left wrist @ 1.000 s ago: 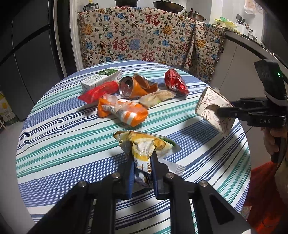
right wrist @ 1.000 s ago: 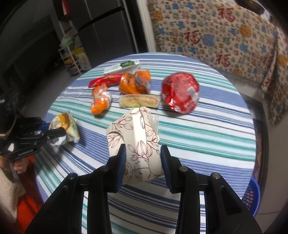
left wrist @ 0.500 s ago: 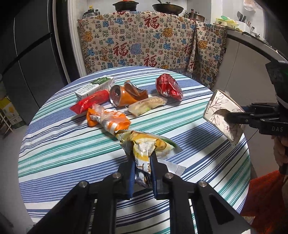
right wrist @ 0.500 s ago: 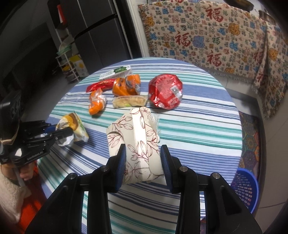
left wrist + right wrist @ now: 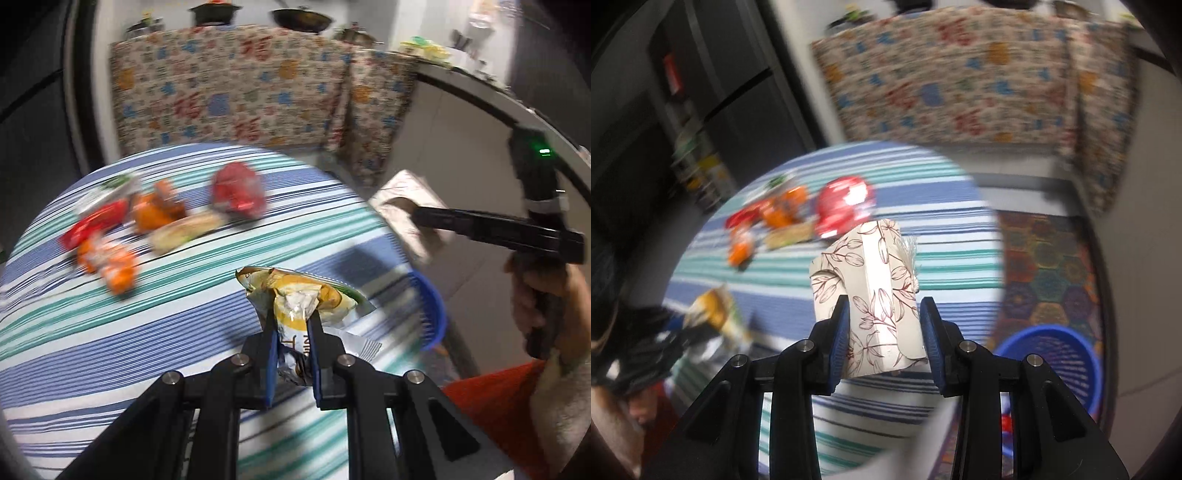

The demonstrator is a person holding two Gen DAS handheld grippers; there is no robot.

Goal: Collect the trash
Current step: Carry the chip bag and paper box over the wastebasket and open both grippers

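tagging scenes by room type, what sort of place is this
Most likely a home kitchen with a dining corner: black pots and a wok sit above a patterned cloth, beside a dark tall fridge and a round table in a striped tablecloth.

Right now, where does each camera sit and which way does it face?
Left wrist: on the left gripper, angled down at the striped table; jaws pinch a yellow snack wrapper.
Right wrist: on the right gripper, angled down past the table edge; jaws hold a floral paper box.
Shared: both grippers, table, blue basket.
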